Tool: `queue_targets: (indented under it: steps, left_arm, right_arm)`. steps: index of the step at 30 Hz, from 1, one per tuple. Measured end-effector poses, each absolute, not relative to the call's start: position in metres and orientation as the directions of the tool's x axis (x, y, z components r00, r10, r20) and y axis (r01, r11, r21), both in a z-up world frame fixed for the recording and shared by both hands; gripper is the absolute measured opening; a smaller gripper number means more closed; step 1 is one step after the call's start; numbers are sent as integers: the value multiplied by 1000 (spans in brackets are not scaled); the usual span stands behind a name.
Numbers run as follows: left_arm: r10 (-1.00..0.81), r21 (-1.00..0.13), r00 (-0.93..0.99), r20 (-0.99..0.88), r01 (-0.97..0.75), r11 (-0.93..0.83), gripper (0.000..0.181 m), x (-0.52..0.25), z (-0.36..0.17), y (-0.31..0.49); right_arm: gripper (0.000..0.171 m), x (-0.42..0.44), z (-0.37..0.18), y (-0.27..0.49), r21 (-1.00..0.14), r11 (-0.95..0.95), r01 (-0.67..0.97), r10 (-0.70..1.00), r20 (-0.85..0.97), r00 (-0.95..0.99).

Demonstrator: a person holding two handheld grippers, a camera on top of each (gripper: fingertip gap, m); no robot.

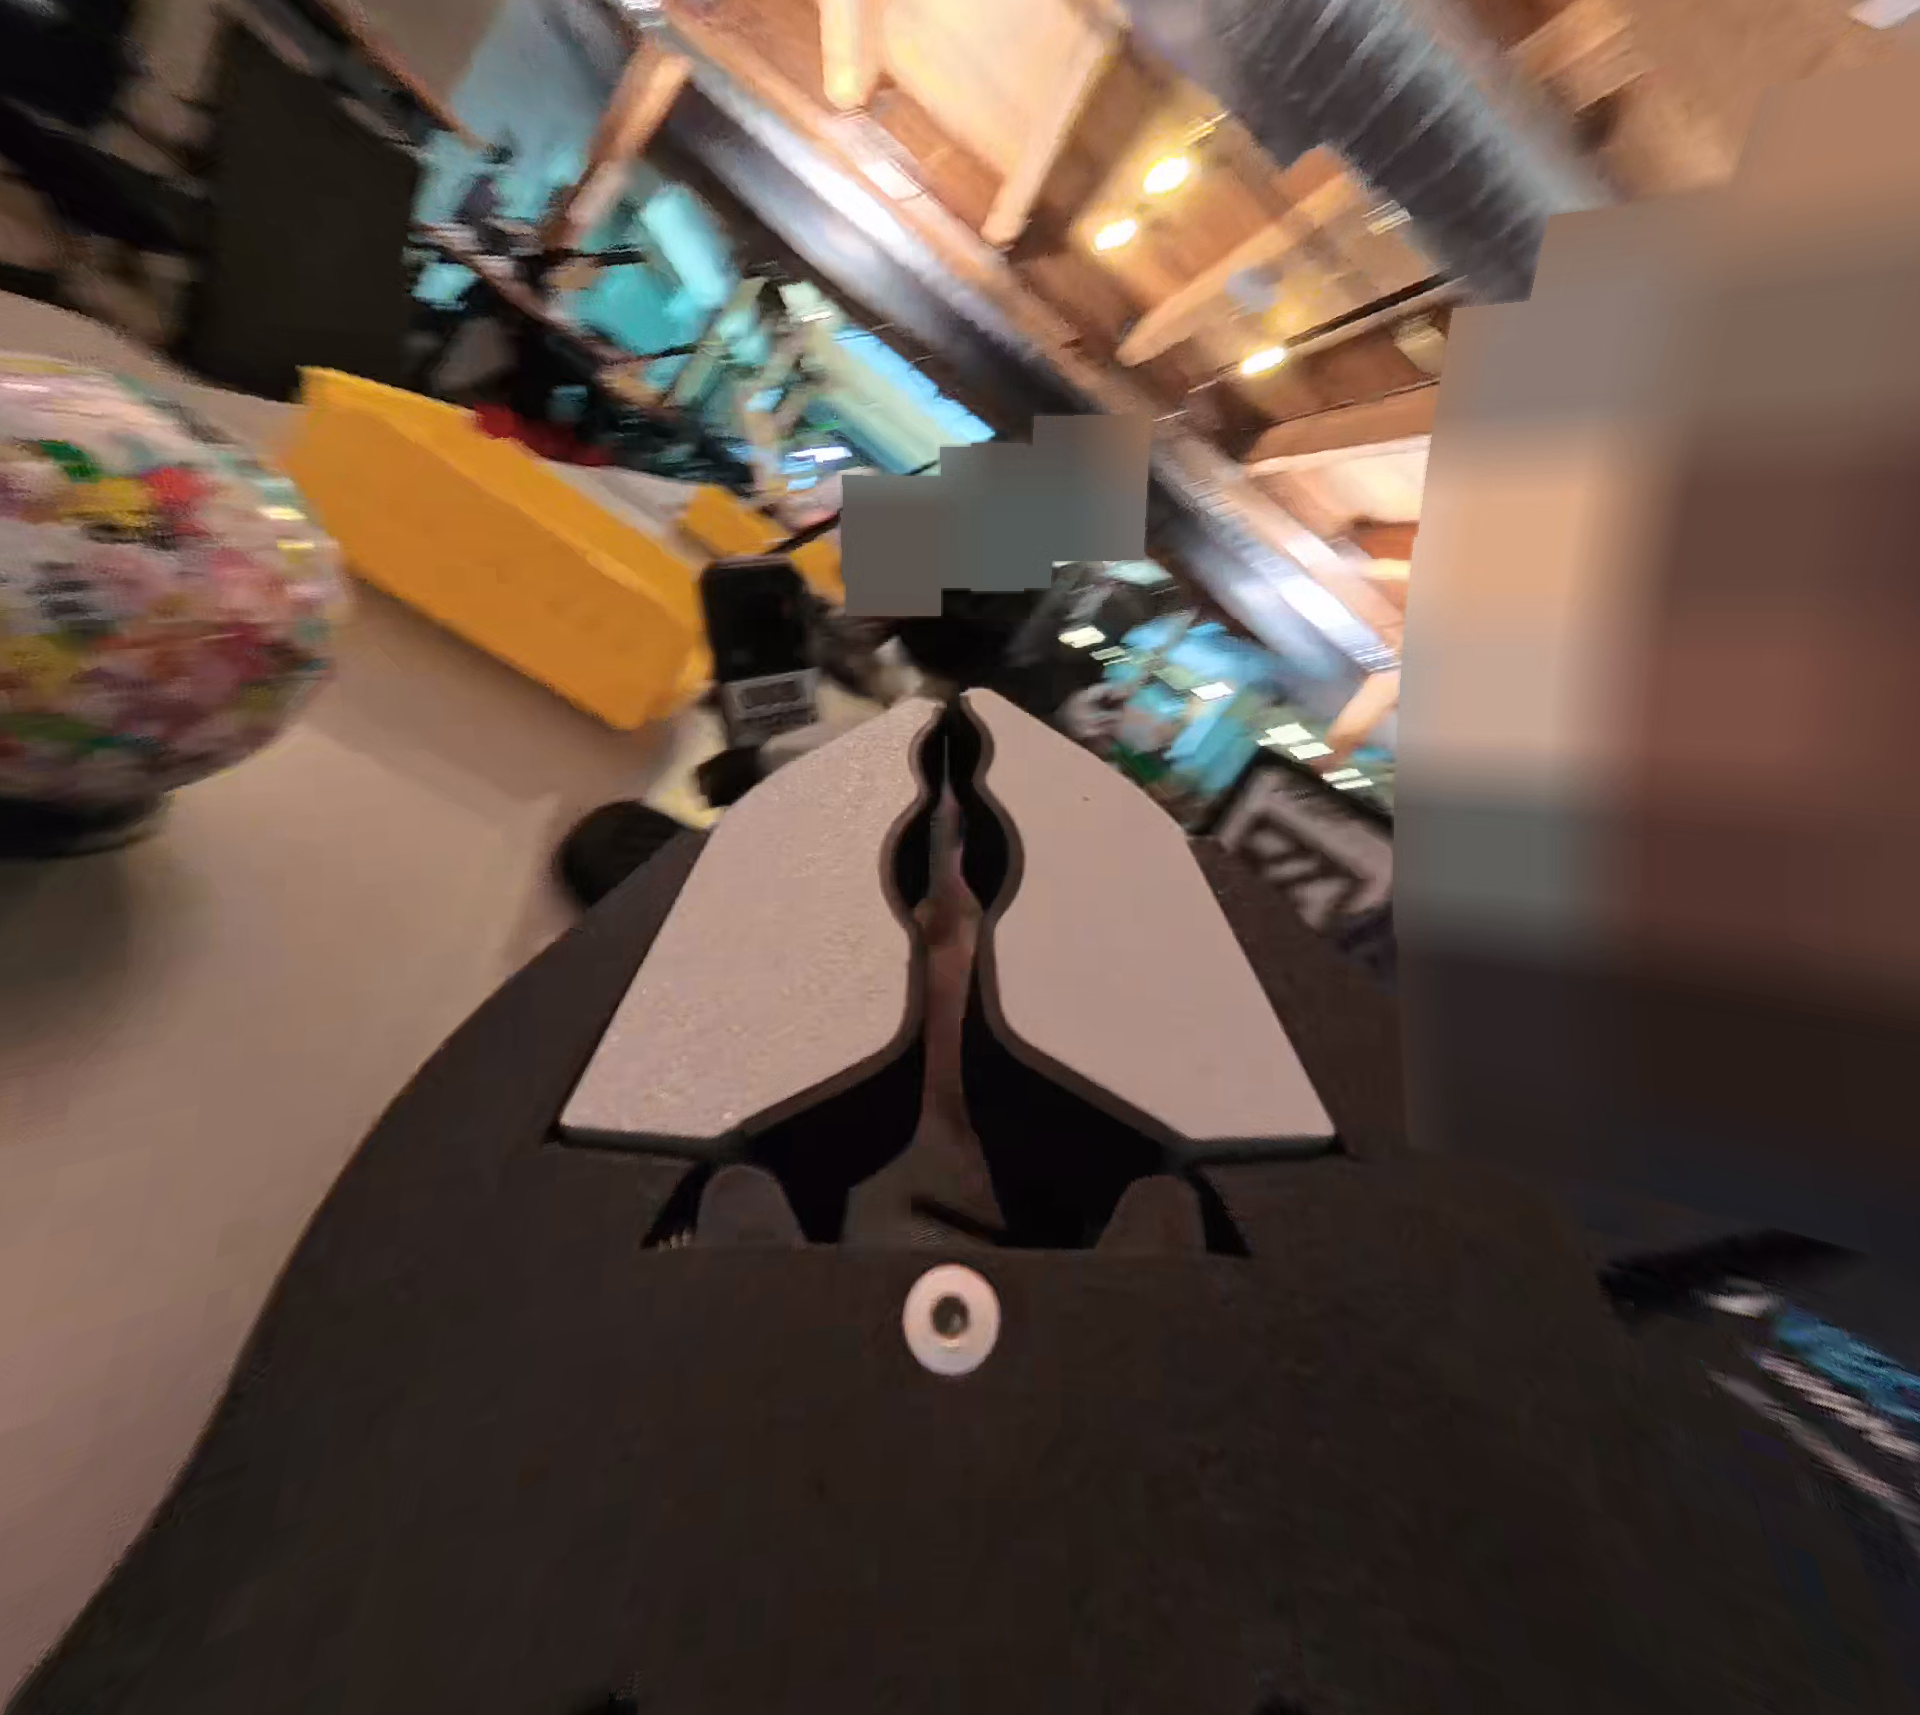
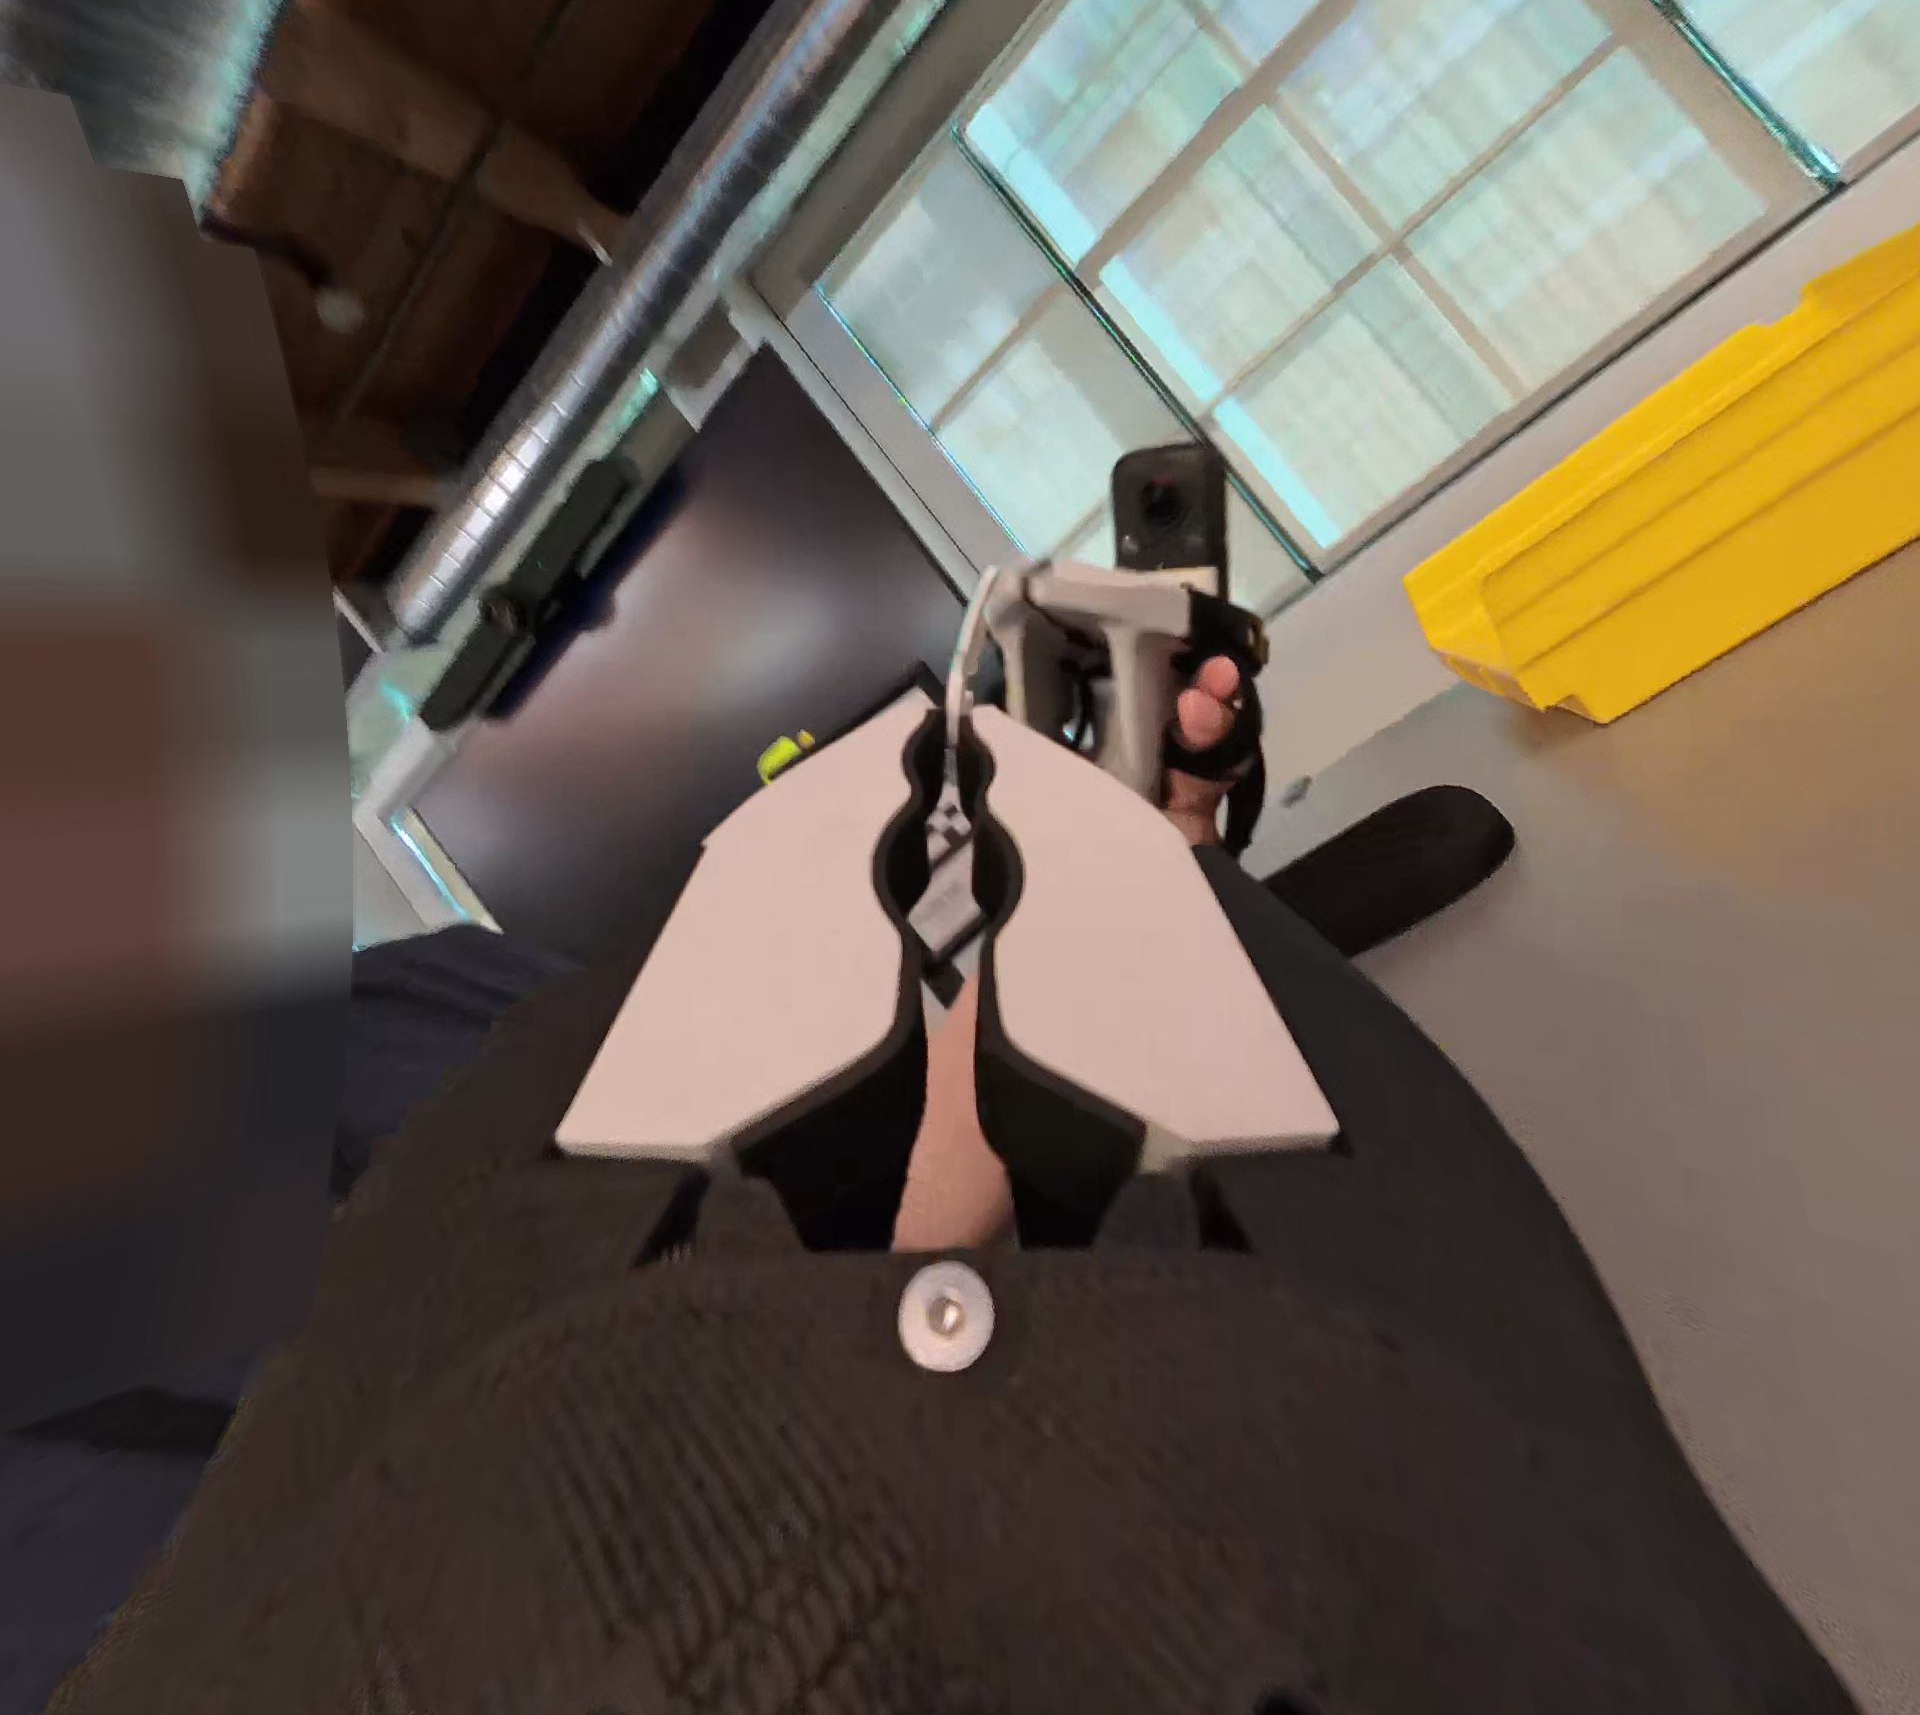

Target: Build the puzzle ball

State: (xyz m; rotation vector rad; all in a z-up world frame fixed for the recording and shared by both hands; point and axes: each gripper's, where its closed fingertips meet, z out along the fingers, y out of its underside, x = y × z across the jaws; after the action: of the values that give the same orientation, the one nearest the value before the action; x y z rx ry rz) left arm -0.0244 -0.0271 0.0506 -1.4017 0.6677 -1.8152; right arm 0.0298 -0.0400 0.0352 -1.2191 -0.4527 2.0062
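Note:
The puzzle ball, many-coloured and blurred, stands on a dark base at the left edge of the grey table. My left gripper is shut, lifted off the table to the right of the ball; I see no piece in it. My right gripper is shut on a thin curved white puzzle piece, seen edge-on and sticking out past the tips. The left gripper also shows just beyond it, held by a gloved hand. The right gripper's camera body shows in the left wrist view.
A yellow bin stands on the table behind the ball; it also shows in the right wrist view. A black rounded object lies on the table. Both views tilt upward to ceiling ducts and windows.

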Motion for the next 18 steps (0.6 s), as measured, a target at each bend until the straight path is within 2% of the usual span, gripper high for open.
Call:
queue_targets:
  steps: [1, 3, 4, 6, 12, 18]
  left_arm:
    - [-839, -816, -29, 544, 217, -537, 0, -20, 43, -27]
    - [-877, -877, 99, 471, 164, -452, 7, -6, 36, -31]
    - [-885, -892, 122, 449, 129, -434, 13, 2, 34, -34]
    - [-897, -903, 106, 430, 47, -427, 11, 14, 35, -38]
    - [-841, -829, -23, 540, -187, -527, 12, 40, 37, -44]
    - [-793, -773, -83, 604, -306, -556, 4, 61, 24, -48]
  right_arm:
    - [2, 34, 37, -39, -587, -693, -419, 717, -623, -313]
    - [2, 35, 35, -41, -553, -732, -398, 679, -645, -351]
    - [2, 33, 32, -43, -564, -742, -363, 669, -658, -346]
    - [2, 32, 30, -46, -591, -738, -326, 675, -661, -327]
    - [2, 48, 33, -47, -734, -649, -200, 759, -609, -231]
    - [2, 67, 25, -45, -814, -576, -73, 811, -558, -175]
